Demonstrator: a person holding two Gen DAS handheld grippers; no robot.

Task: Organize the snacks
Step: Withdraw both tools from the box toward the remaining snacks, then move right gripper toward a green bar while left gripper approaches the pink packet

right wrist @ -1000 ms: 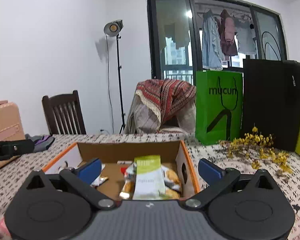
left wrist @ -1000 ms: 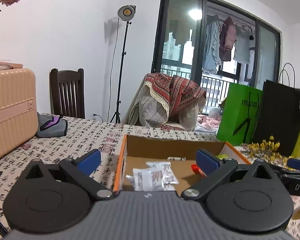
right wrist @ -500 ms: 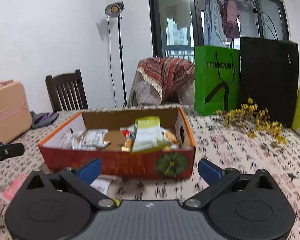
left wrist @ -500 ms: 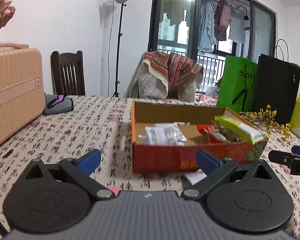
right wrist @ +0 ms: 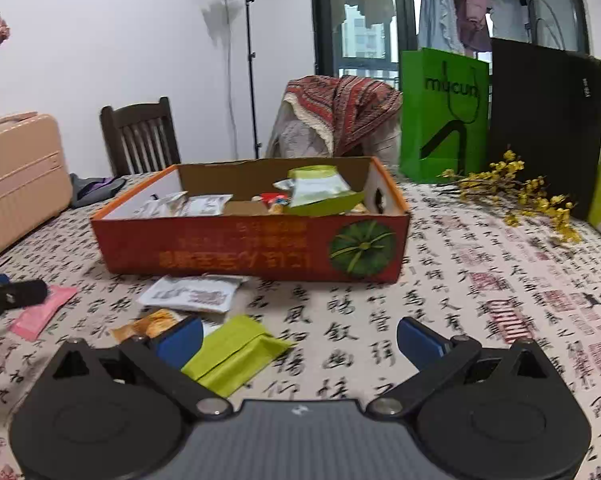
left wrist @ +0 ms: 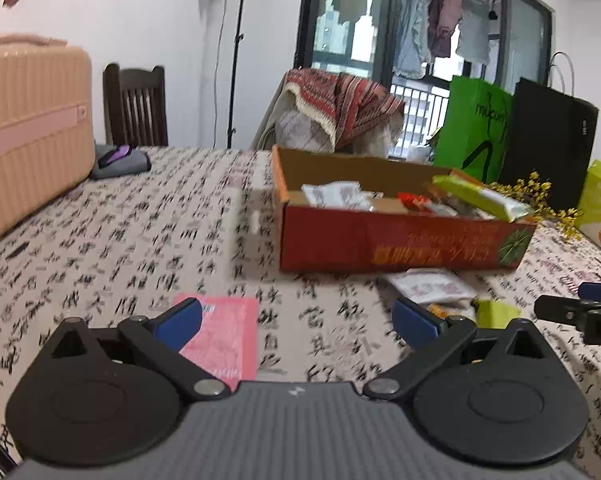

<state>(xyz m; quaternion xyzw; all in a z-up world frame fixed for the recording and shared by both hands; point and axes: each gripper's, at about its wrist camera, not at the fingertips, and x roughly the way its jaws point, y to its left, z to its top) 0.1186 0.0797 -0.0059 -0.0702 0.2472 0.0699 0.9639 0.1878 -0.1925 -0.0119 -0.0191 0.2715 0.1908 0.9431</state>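
Observation:
An open red cardboard box (left wrist: 400,240) (right wrist: 252,248) stands on the table with several snack packets inside, among them a green packet (right wrist: 320,192) and white ones (left wrist: 336,196). Loose snacks lie in front of it: a pink packet (left wrist: 224,336) (right wrist: 40,312), a white packet (right wrist: 192,292) (left wrist: 428,286), an orange one (right wrist: 152,324) and a lime-green packet (right wrist: 236,352). My left gripper (left wrist: 296,320) is open, low over the pink packet. My right gripper (right wrist: 300,334) is open, just above the lime-green packet. Neither holds anything.
A pink suitcase (left wrist: 28,132) stands at the table's left. Green (right wrist: 444,116) and black (right wrist: 544,124) paper bags and yellow dried flowers (right wrist: 512,188) are at the back right. A grey pouch (left wrist: 118,162) lies near a wooden chair (right wrist: 140,136). The tablecloth (right wrist: 480,280) bears calligraphy.
Both grippers have pulled back from above the box and dropped toward the table. The loose packets in front of the box have come into view. Both stay open.

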